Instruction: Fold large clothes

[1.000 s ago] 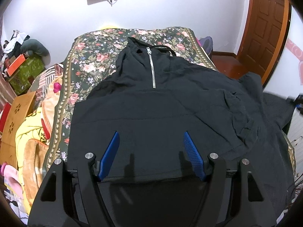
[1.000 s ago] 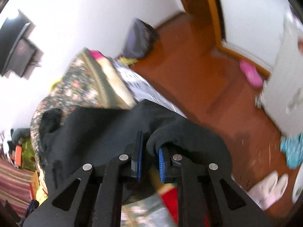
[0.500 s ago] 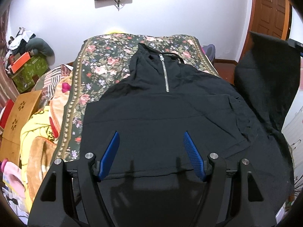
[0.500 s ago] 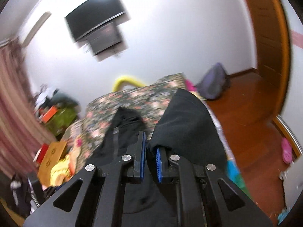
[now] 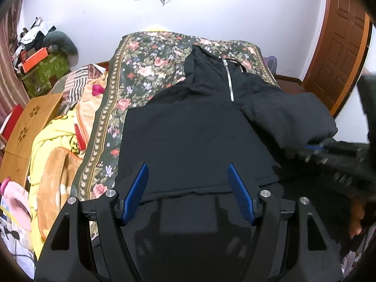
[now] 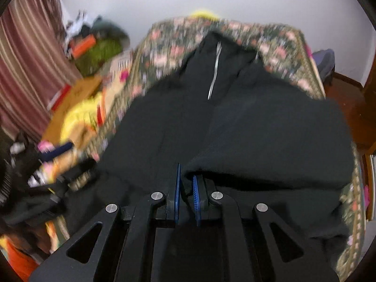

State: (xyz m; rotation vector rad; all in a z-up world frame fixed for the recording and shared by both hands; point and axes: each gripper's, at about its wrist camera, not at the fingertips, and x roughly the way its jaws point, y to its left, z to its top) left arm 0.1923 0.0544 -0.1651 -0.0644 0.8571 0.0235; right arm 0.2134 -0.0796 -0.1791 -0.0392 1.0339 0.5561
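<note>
Sleeve fold-in, black hoodie (image 5: 192,141) on bed (image 5: 145,54)
R gripper (image 6: 186,185) pinches sleeve (image 6: 270,145), jaws easing apart; L gripper (image 5: 188,192) wide, empty. Lay cuff flat across chest, w/o bunching.

You'll find no legible text, label, brand or number anywhere; both views checked, right wrist view blurred.

1. We find the sleeve (image 5: 291,117), earlier hanging off the bed's right side, now folded across the black hoodie (image 5: 192,141).
2. We note the right gripper (image 6: 186,183) has swung in over the garment, its jaws now opening, cloth between them.
</note>
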